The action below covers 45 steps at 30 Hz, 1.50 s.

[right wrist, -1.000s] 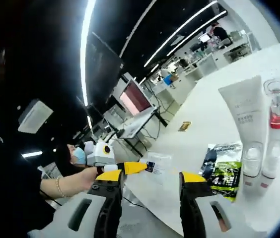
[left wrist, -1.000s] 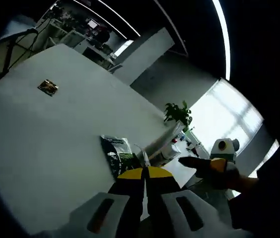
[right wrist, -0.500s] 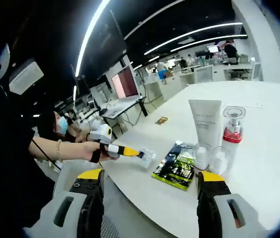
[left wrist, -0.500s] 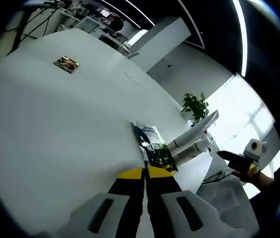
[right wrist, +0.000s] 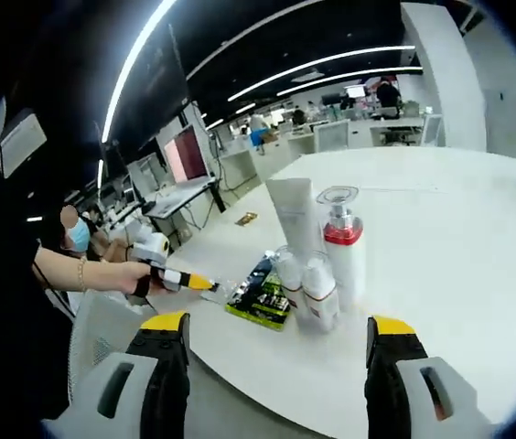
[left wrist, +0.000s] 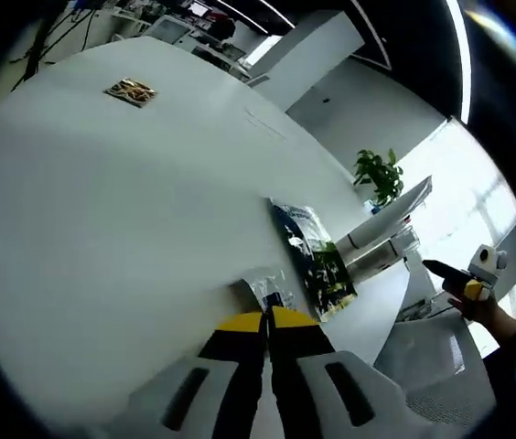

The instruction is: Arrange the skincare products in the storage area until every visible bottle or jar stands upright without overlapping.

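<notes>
Two grippers are working the white desk (right wrist: 478, 274): your left gripper (left wrist: 265, 322), jaws pressed together, is now nosing a clear sachet (left wrist: 263, 288), while your right gripper (right wrist: 276, 329), jaws wide, is backing away from upright tube (right wrist: 293, 212) and pump bottle (right wrist: 342, 247)

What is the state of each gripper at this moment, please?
Left gripper: shut, its tips meet at a small clear packet on the white table.
Right gripper: open, holding nothing.
</notes>
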Each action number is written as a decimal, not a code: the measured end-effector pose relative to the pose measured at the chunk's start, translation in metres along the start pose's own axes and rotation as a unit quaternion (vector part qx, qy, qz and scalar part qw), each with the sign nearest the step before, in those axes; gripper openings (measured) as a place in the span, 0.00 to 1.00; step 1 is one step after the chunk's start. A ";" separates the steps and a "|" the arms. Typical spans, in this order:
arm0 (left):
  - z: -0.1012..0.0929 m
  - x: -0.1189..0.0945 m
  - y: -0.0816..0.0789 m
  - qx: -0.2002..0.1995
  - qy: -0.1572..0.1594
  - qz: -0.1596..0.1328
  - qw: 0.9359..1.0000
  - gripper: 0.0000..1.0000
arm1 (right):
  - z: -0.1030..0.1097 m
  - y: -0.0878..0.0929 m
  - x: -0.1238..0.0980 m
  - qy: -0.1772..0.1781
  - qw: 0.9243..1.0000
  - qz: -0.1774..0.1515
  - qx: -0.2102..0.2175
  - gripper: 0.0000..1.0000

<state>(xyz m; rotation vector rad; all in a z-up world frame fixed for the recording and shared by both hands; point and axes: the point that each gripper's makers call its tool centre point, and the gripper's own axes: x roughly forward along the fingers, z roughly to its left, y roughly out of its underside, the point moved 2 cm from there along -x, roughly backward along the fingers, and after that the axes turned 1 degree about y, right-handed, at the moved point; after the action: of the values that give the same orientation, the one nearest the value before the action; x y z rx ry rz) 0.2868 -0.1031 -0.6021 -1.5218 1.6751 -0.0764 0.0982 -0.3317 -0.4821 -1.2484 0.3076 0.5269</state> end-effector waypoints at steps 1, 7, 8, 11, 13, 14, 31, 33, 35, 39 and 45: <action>0.001 0.000 0.000 0.002 -0.002 0.003 1.000 0.00 | -0.003 0.002 0.000 0.004 1.000 0.002 -0.001 0.82; -0.002 0.002 -0.003 0.053 -0.011 0.014 0.998 0.01 | -0.010 -0.001 -0.002 0.018 1.000 -0.009 0.002 0.82; -0.005 0.002 -0.004 0.067 -0.013 0.021 0.997 0.01 | -0.011 -0.001 -0.002 0.019 1.000 -0.008 0.002 0.82; -0.001 0.004 -0.007 0.110 -0.018 0.039 0.993 0.01 | -0.011 0.000 -0.004 0.019 1.000 -0.009 0.006 0.81; -0.002 0.004 -0.008 0.127 -0.019 0.049 0.991 0.02 | -0.010 -0.001 -0.004 0.019 1.000 -0.011 0.005 0.81; -0.001 0.005 -0.010 0.133 -0.020 0.053 0.989 0.02 | -0.010 -0.001 -0.004 0.019 1.000 -0.011 0.005 0.81; 0.000 -0.003 -0.027 0.317 -0.104 0.049 0.941 0.15 | -0.010 -0.004 -0.007 0.019 0.999 -0.025 0.021 0.82; -0.008 0.000 -0.035 0.331 -0.085 0.016 0.940 0.16 | -0.009 -0.004 -0.007 0.019 0.999 -0.025 0.022 0.82; -0.027 0.005 -0.036 0.363 -0.062 -0.003 0.930 0.20 | -0.009 -0.004 -0.007 0.019 0.999 -0.025 0.023 0.82; -0.028 0.021 -0.029 0.387 -0.070 0.012 0.919 0.19 | -0.010 -0.004 -0.009 0.020 0.999 -0.028 0.026 0.82; -0.010 0.035 -0.019 0.391 -0.100 0.036 0.914 0.17 | -0.011 -0.005 -0.009 0.022 0.999 -0.033 0.031 0.81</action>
<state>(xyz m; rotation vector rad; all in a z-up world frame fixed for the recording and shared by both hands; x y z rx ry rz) 0.2997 -0.1421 -0.6035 -0.8234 1.2937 -0.4773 0.0935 -0.3455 -0.4769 -1.2076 0.3164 0.4301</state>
